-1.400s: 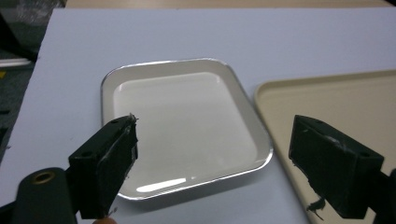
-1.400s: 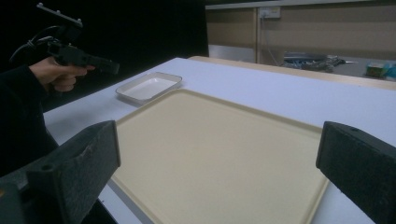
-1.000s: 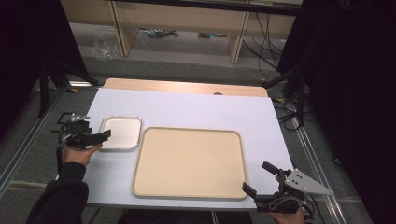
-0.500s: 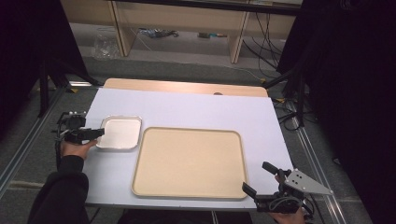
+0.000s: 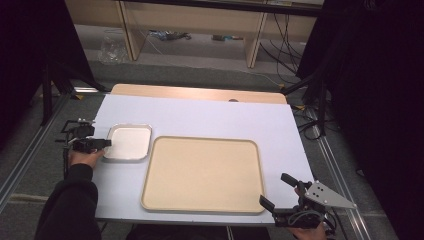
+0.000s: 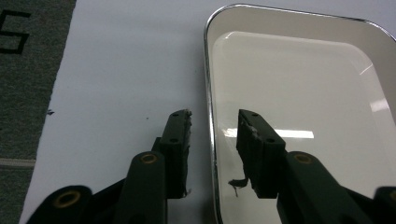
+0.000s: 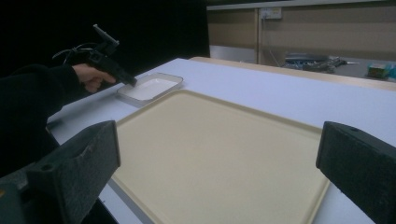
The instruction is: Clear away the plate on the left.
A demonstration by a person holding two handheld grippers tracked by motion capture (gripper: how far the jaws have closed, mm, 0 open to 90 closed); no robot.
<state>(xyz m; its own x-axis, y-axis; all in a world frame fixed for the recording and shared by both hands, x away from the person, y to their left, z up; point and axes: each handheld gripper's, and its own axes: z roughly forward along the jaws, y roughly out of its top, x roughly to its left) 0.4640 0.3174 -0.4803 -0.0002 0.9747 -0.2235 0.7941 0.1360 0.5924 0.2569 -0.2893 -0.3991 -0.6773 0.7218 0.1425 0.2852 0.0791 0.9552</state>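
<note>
So the table has a white sheet surface (image 5: 210, 117) with two things on it: a big beige plastic tray with rounded corners (image 5: 202, 174) sitting in the middle-front, and a small white enamel tray with a shiny metal rim (image 5: 128, 142) just beside it on the left. They look very close at the corner, but I can't tell if they actually touch.

The left gripper (image 5: 102, 143) is at the small tray's left edge. In the left gripper view (image 6: 212, 135) its jaws are partly open and straddle the rim — one jaw outside over the white sheet, the other inside over the tray's floor. They aren't pinching the rim; there's a visible gap on both sides. The inner jaw has a bit of torn pad hanging off it. The person's left hand (image 5: 85, 157) wraps the handle, with a dark sleeve (image 5: 70, 202) behind it.

The right gripper (image 5: 276, 191) sits at the front right corner of the table, just by the beige tray's corner, with its grey triangular plate (image 5: 327, 195) on top. Its jaws are spread wide in the right gripper view (image 7: 219, 163) and hold nothing — the beige tray lies between and beyond them.
</note>
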